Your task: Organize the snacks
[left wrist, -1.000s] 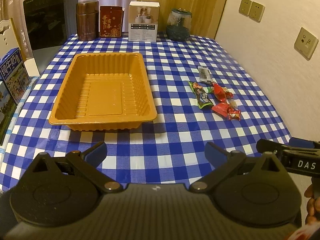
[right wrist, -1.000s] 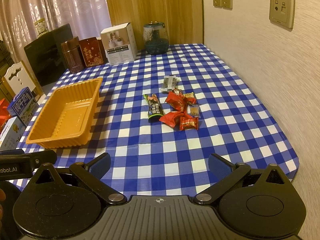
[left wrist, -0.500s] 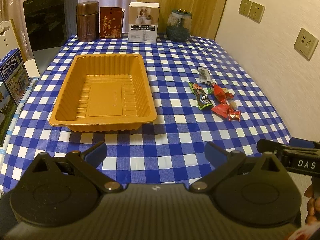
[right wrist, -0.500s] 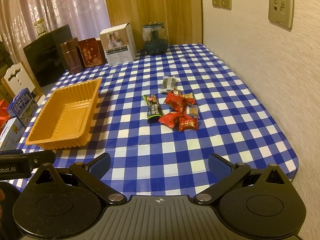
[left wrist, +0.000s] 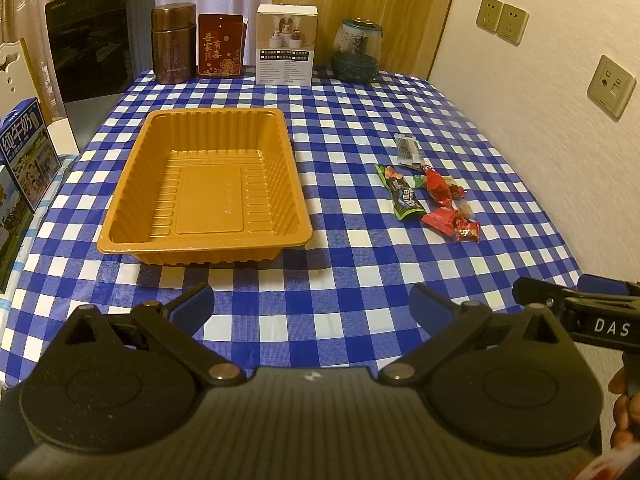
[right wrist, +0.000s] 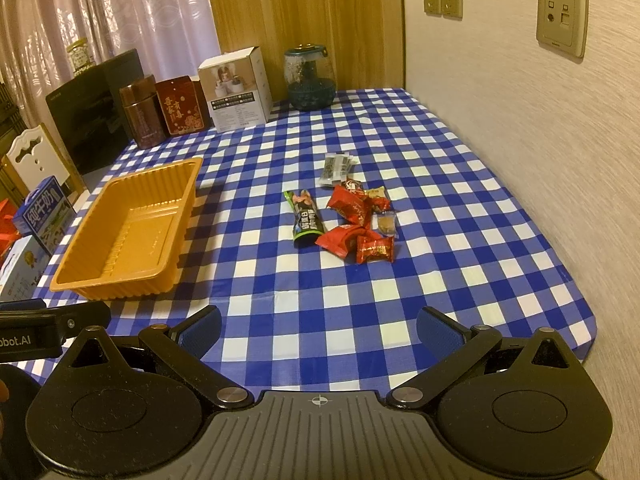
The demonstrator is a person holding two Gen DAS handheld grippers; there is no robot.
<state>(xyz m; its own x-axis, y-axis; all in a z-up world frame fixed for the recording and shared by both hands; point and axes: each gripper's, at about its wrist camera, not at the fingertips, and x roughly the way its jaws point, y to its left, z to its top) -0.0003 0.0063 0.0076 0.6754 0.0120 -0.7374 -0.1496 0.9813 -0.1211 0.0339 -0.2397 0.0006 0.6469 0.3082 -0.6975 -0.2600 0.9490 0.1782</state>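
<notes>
Several crinkly foil snacks [right wrist: 352, 220] beside ribbed rectangular plastic tray [right wrist: 124, 232].

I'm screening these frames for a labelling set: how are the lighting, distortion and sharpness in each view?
Left wrist view: warm yellowish light, the orange tray casts a soft shadow toward the camera, fisheye bends the tablecloth checks, snack wrappers sharp. Right wrist view: same warm cast, wall texture smears toward the edge, dark corners, red wrappers legible.
</notes>
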